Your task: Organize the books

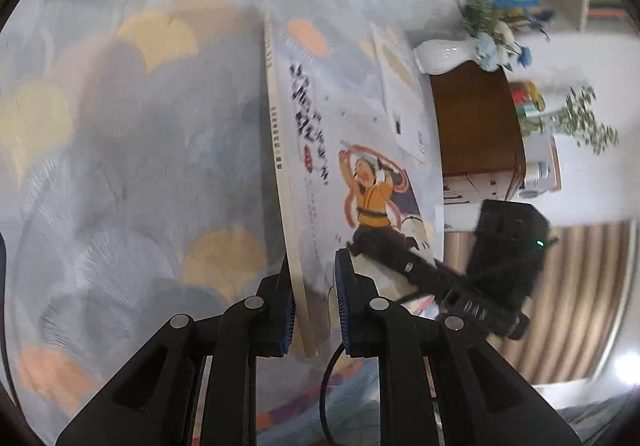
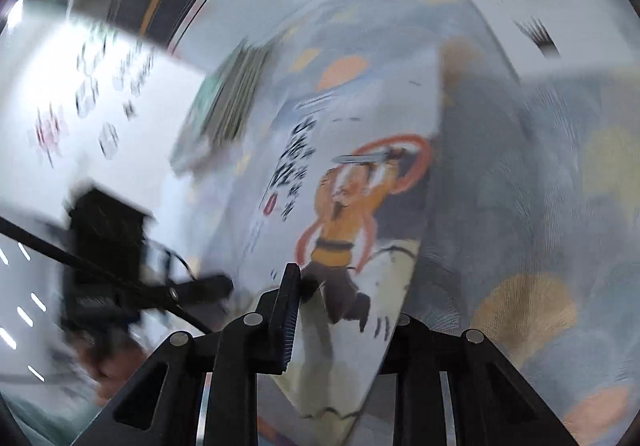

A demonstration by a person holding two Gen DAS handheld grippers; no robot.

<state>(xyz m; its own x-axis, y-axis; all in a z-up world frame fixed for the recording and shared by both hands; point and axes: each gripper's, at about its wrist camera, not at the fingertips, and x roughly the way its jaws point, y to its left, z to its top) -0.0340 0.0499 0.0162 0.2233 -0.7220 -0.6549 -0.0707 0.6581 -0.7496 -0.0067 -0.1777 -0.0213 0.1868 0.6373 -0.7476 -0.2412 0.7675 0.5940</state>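
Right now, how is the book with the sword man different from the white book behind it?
The sword-man book is lifted up on edge, gripped by the left gripper and the right gripper. The white book lies flat on the bedspread, untouched. The sword-man book shows an orange-clad figure and big black writing; the white book looks mostly plain. Both have pale covers.

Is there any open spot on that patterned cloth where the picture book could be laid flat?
Yes: the patterned cloth lies bare left of the picture book. To its right it is crowded: white papers, a wooden cabinet with a white vase, and the right claw.
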